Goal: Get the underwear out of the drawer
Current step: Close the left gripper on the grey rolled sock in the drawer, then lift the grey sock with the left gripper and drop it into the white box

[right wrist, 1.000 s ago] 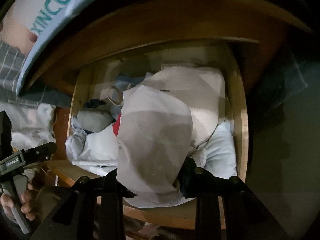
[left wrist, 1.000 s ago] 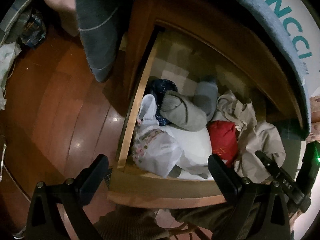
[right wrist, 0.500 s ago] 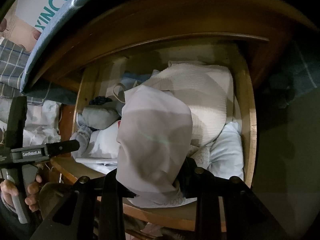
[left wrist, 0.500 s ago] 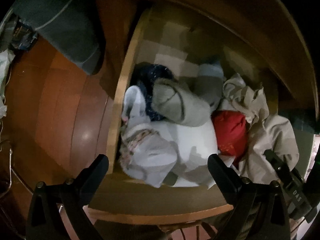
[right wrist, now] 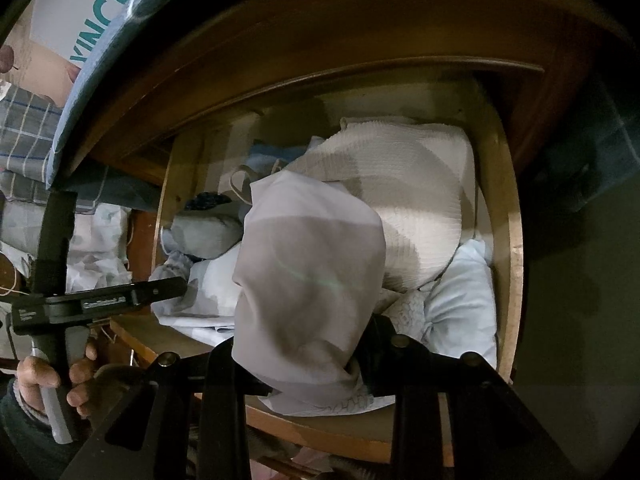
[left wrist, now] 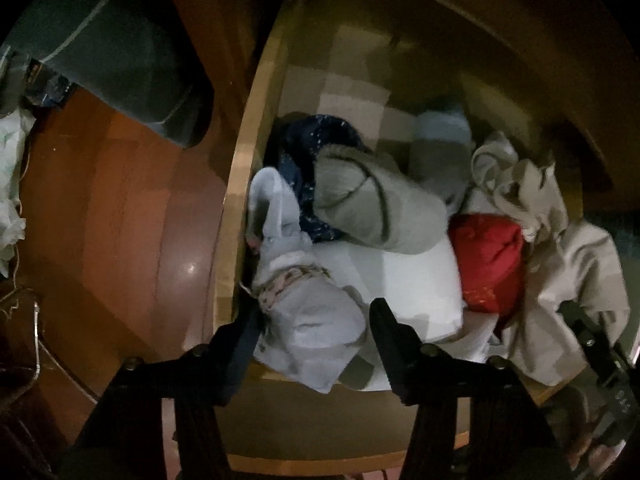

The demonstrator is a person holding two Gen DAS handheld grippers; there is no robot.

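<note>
The wooden drawer (left wrist: pixel 236 200) stands pulled out, full of folded clothes. My left gripper (left wrist: pixel 312 320) points straight down over its front left corner. Its jaws are closing around a pale blue underwear piece with a flowered band (left wrist: pixel 308 312), which lies between them, not visibly squeezed. Behind it lie a grey roll (left wrist: pixel 376 208), a dark blue dotted piece (left wrist: pixel 316 140) and a red piece (left wrist: pixel 492 260). My right gripper (right wrist: pixel 304 364) is shut on a pale grey garment (right wrist: pixel 308 280), lifted over the drawer (right wrist: pixel 508 240). In the right wrist view a hand (right wrist: pixel 52 376) holds the left gripper (right wrist: pixel 100 304).
A ribbed white garment (right wrist: pixel 420 200) and a light blue one (right wrist: pixel 460 300) fill the drawer's right side. The brown wooden floor (left wrist: pixel 120 220) lies to the left, with a dark cushion (left wrist: pixel 120 60) on it. A mattress edge with teal letters (right wrist: pixel 100 8) overhangs the drawer.
My left gripper has sunk closer to the drawer's front left corner, and its jaws have narrowed around the pale blue piece. The right gripper and its grey garment have stayed put.
</note>
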